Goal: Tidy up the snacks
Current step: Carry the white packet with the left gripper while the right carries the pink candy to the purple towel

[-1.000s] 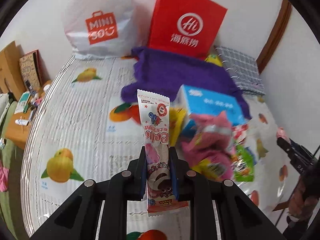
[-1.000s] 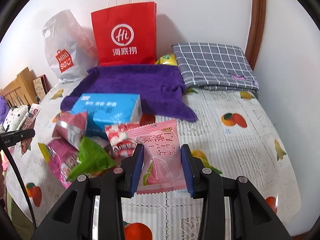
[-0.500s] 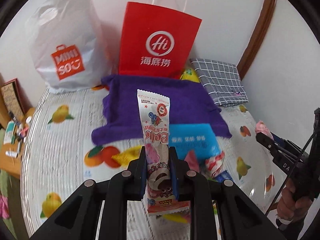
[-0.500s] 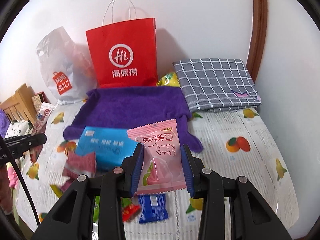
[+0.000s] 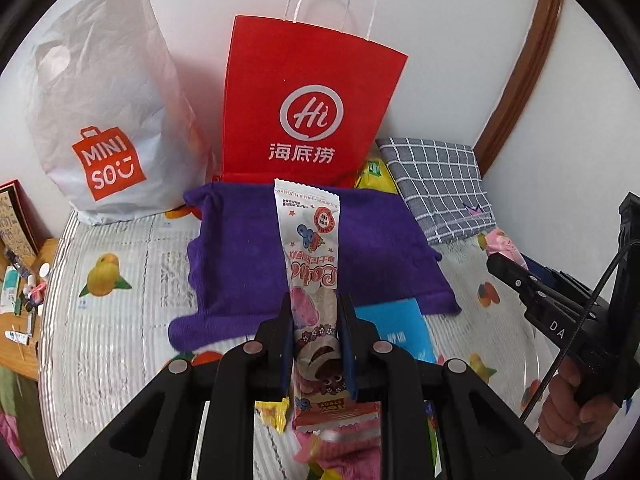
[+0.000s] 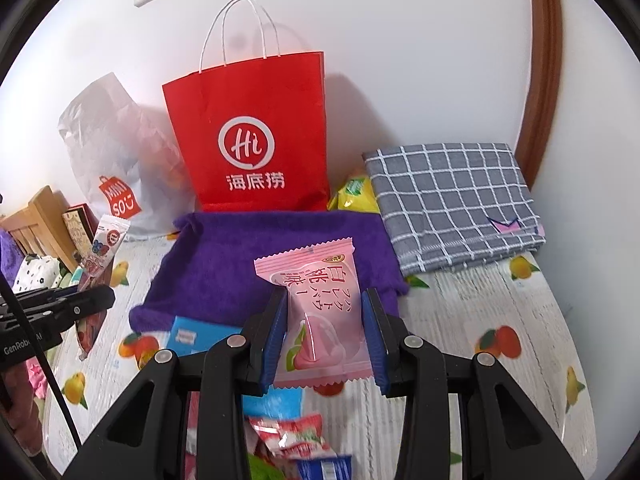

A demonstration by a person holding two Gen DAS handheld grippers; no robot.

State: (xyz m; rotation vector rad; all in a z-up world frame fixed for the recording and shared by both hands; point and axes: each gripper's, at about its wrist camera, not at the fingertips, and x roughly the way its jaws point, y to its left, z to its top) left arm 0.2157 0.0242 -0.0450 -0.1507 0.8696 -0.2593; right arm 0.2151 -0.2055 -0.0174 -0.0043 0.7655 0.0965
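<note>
Snacks: left gripper point(image 5: 315, 336) fingers pinching long glossy wrapper point(image 5: 310, 240), right gripper point(image 6: 325, 332) fingers clamping crinkly pink pouch point(image 6: 320, 300), both hovering before fuzzy purple towel point(image 6: 224, 264).

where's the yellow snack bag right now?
Right wrist view: the yellow snack bag sits at the back by the wall, wedged between the red paper bag and the grey checked cloth, behind the purple towel.

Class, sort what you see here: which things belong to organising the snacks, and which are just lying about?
Part of the job:
left claw gripping the long wafer pack
right claw gripping the pink peach pack
loose snacks
red bag

Lying about:
purple towel
checked cloth
white bag
</note>
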